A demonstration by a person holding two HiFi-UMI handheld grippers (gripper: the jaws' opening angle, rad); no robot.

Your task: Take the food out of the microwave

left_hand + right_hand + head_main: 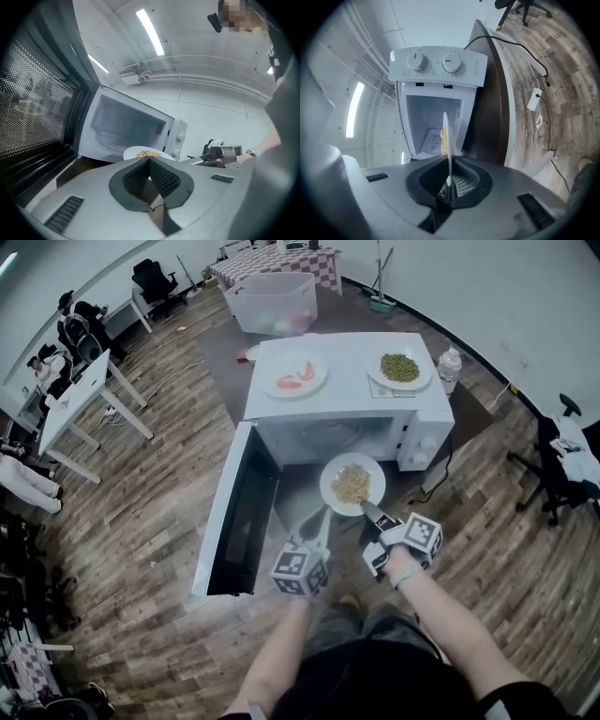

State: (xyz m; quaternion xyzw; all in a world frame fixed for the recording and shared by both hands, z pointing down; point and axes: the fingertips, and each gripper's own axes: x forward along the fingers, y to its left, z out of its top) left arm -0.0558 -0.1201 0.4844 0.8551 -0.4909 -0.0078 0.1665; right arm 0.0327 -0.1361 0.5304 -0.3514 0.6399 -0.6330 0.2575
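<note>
A white plate of pale noodles (352,484) hangs in the air in front of the white microwave's (342,397) open cavity. My right gripper (367,509) is shut on the plate's near rim. In the right gripper view the plate (446,136) shows edge-on between the jaws of that gripper (449,178), with the microwave (436,65) behind it. My left gripper (323,514) is shut, with its tips at the plate's near-left rim; whether they touch it I cannot tell. In the left gripper view the plate (140,152) lies just past the tips of that gripper (149,159).
The microwave door (234,512) stands swung open on the left. On top of the microwave are a plate with red food (292,373), a plate of green peas (400,367) and a water bottle (449,368). A clear plastic bin (274,303) sits behind it and white desks (84,395) stand at the left.
</note>
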